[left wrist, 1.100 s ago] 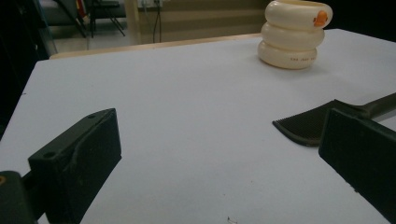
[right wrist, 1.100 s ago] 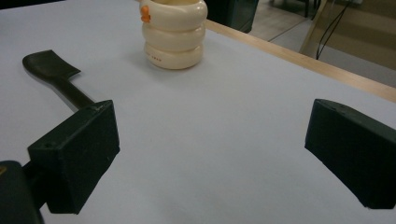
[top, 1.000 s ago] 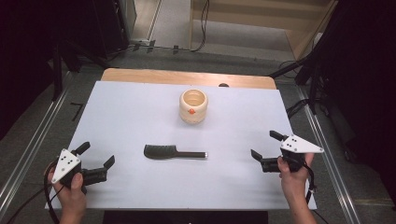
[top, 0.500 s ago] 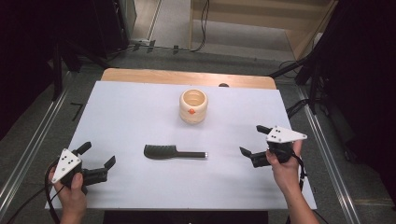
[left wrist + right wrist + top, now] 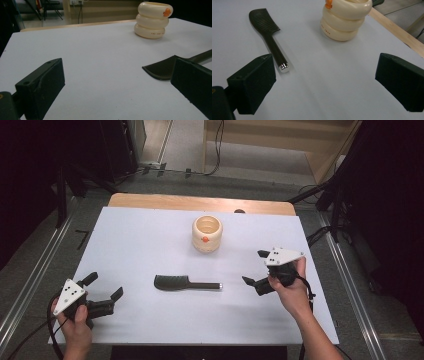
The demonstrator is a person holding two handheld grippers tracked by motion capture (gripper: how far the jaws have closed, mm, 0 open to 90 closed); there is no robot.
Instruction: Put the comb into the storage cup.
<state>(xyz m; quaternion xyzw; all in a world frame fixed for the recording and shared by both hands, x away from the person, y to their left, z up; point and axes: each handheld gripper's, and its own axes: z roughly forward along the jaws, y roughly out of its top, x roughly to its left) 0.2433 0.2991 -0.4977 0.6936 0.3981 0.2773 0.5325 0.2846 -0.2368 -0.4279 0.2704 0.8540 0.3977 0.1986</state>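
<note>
A dark comb [image 5: 185, 283] lies flat at mid-table, its toothed head to the left and its silver-capped handle to the right. Behind it stands a cream ribbed cup [image 5: 207, 234] with an orange mark. My right gripper [image 5: 254, 267] is open just right of the handle's end, holding nothing. In the right gripper view the comb [image 5: 268, 32] and the cup [image 5: 345, 20] lie ahead of the spread jaws. My left gripper [image 5: 105, 285] is open near the front left corner. In the left gripper view the comb's head [image 5: 162, 68] shows beside the right jaw, and the cup [image 5: 153, 20] stands far off.
The white tabletop [image 5: 140, 235] ends in a wooden strip [image 5: 200, 202] at the far edge. Metal rails run along both sides, and cables and dark stands lie on the floor beyond.
My right gripper has moved left from the table's right side towards the comb's handle end, staying open. The left gripper, comb and cup have not moved.
</note>
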